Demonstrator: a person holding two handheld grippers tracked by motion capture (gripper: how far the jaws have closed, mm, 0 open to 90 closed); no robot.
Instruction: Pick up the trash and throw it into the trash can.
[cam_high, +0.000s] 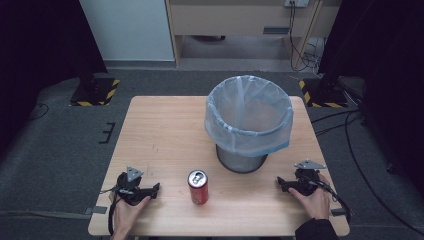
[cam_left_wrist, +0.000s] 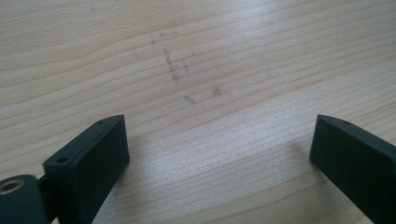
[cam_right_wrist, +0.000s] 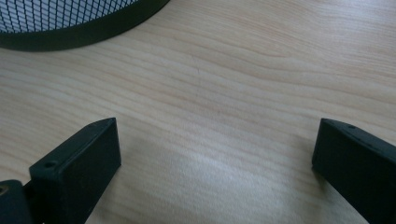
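**One can, one bin, two grippers at rest**

The red can (cam_high: 198, 187) stood upright near the front edge of the wooden surface (cam_high: 160, 130), roughly midway between the two grippers and just in front of the bin (cam_high: 248, 120). The left gripper (cam_high: 156, 188) rested at the front left corner, its jaws spread wide over bare wood with nothing between them; the right gripper (cam_high: 280, 183) rested at the front right, jaws likewise spread and empty — the bin's dark mesh base (cam_right_wrist: 70, 21) lay a little beyond them. Bare wood stretched on either side of the can, and the whole left half of the surface lay open back to the far edge. The bin, lined with a pale bag, stood toward the far right. Any writing on the can was too small to read. Count: one can, one bin, two grippers.
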